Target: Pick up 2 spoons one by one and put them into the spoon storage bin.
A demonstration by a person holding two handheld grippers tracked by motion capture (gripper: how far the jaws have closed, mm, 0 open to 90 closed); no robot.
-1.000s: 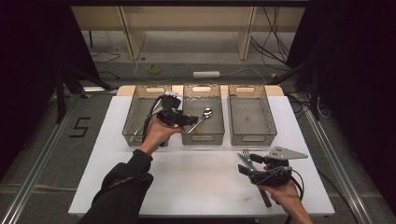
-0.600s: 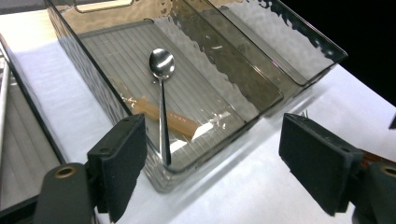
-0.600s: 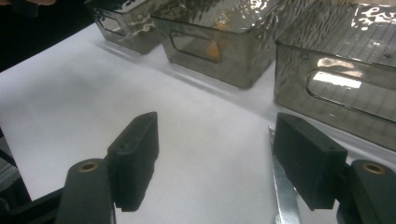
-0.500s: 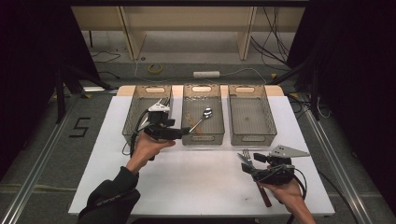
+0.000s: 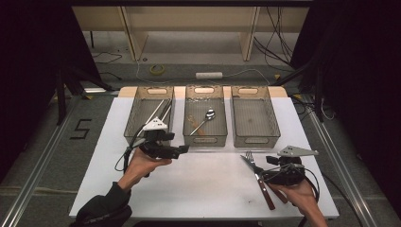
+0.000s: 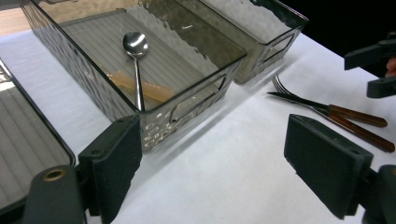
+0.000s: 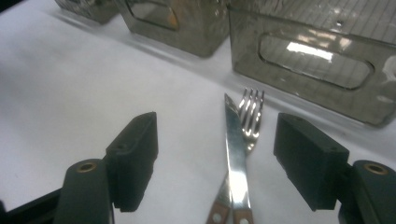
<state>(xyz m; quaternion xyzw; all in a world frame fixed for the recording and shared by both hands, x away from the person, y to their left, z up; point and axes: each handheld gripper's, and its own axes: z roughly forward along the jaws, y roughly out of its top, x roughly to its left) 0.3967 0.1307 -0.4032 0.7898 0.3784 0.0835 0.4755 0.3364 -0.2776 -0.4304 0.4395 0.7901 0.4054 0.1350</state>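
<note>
Left tool (image 5: 182,150) empty, pads having just spread, near the spoon (image 5: 206,117) bin (image 5: 204,139). Right tool (image 7: 215,158) stands apart over knife (image 7: 236,154) and fork (image 7: 251,116) beside that bin. I judge sorting in hand; next I must lower and clamp one piece only.

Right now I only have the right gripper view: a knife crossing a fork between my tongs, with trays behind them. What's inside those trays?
Observer: The middle tray holds a spoon, with its bowl toward the far end.
Operator: Where is the other gripper?
Observer: The left gripper hovers over the table just in front of the left tray. Its tongs have just been opening and there is nothing between them.
Operator: Is anything in that left tray?
Observer: Thin pale sticks lie slanted in it. I cannot tell what they are.
</note>
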